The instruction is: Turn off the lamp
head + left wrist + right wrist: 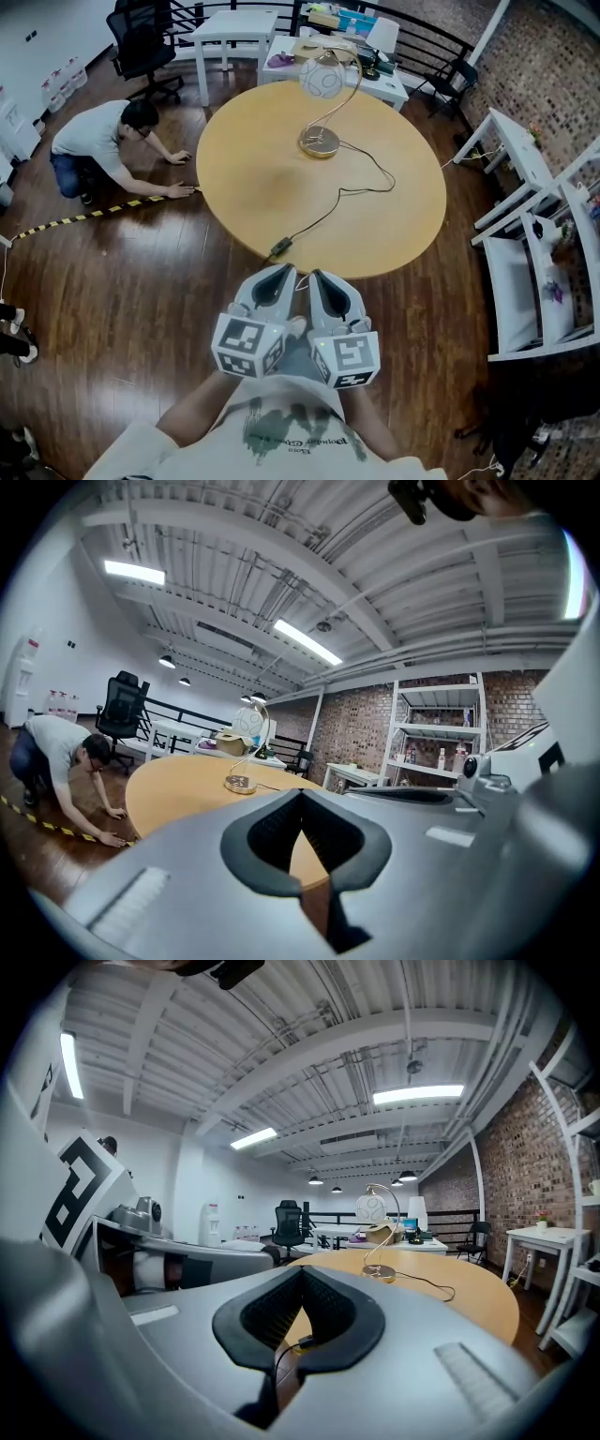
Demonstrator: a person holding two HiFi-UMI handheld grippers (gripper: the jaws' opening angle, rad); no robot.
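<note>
Left gripper [279,277] and right gripper [319,279], both pressed together and empty, hang near the cord switch [280,248] at the table [272,178] edge; I cannot tell if the lamp [322,80] glows, so they may be approaching or done.

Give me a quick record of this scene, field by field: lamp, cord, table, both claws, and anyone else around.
lamp: globe shade, curved stem, gold base, standing on the table's far part
table: round, wooden top
cord: runs from the lamp base to a dark block, likely the switch, at the near edge
left claw: shut, empty, short of the table
right claw: shut, empty, beside the left claw
person: kneeling on the floor left of the table, hands near striped tape
</note>
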